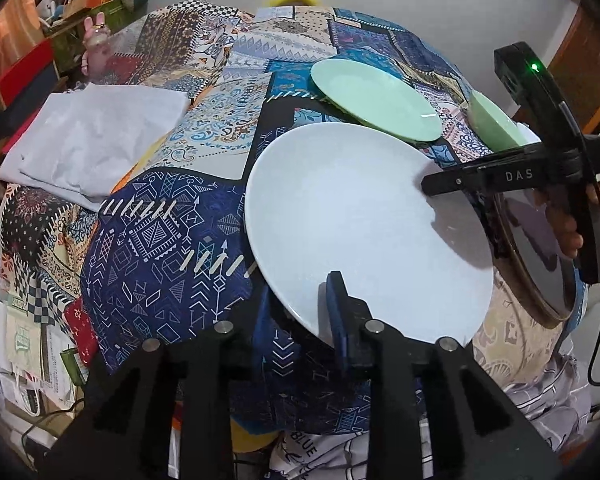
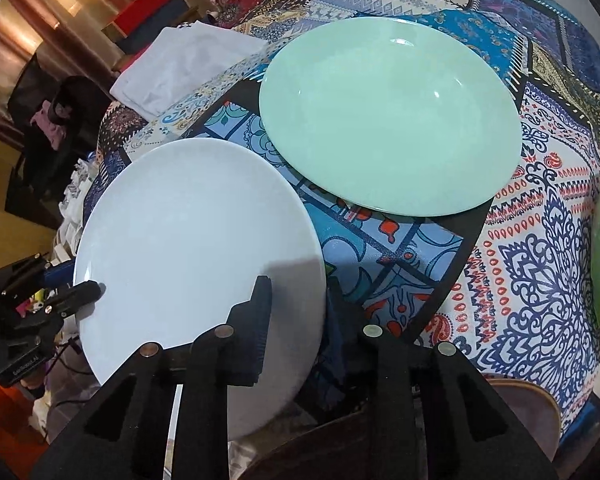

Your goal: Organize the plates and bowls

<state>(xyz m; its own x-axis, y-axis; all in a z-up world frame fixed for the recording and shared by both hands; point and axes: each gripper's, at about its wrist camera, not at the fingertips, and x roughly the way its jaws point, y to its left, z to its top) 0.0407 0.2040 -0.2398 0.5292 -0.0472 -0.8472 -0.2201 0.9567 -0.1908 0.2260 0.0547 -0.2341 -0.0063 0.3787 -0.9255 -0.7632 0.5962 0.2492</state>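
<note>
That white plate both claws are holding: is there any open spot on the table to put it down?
Yes, likely. The patterned cloth lies bare between the white plate, the folded white fabric and the green plate. It is crowded on the right, where the green bowl sits close beside the green plate.

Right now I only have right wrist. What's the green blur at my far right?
Observer: A green bowl, on the table just behind the right gripper.
Operator: Anything below my hand?
Observer: A dark disc with a wooden rim, lying past the white plate's right edge.
Operator: Left's grip?
Observer: Left gripper has one finger on top of the white plate's near rim and the other beneath it.
</note>
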